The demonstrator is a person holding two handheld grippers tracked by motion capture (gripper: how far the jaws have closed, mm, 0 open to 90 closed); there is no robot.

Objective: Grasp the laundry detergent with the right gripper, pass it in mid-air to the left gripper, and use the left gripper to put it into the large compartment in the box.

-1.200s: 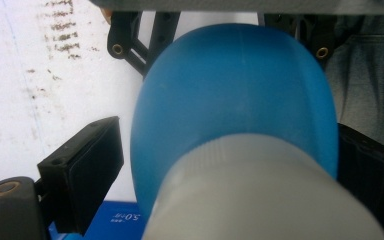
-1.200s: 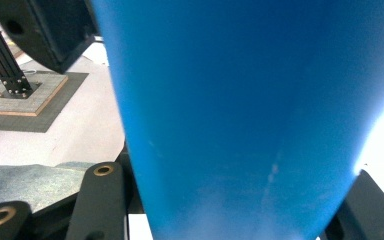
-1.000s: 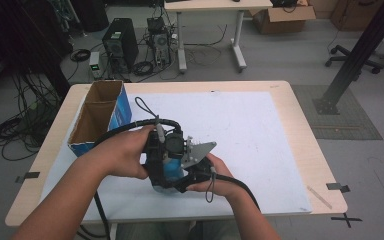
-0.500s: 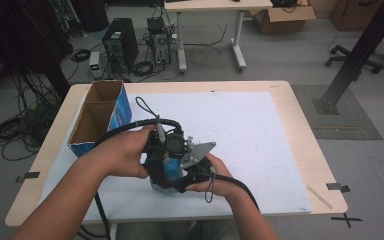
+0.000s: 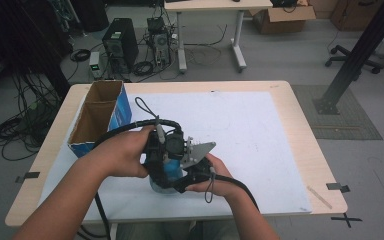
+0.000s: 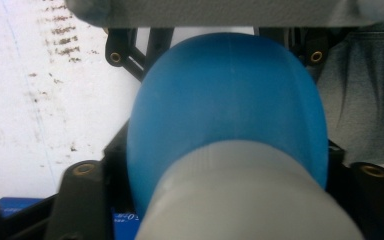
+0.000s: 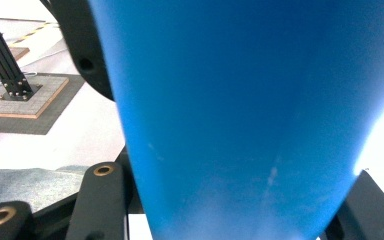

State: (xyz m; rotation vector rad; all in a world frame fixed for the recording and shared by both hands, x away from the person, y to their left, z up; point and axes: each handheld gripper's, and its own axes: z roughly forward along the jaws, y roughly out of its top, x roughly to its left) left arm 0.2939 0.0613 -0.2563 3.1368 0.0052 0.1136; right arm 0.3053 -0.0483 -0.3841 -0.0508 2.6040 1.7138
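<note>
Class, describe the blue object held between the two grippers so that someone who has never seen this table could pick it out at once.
Start at the white sheet that covers the wooden table, then look to its near edge, where both hands meet. Between the left gripper and right gripper sits a rounded blue bottle with a pale grey cap. The open cardboard box is brown inside, angular and stands apart at the left.

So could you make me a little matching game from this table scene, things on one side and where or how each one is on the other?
Things:
1. blue bottle
2. cardboard box
3. white sheet
4. computer tower

Places or states:
A. on the floor beyond the table
B. open-topped, at the table's left side
C. gripped between the two grippers
D. spread flat over the tabletop

Pairs: 1-C, 2-B, 3-D, 4-A
</note>
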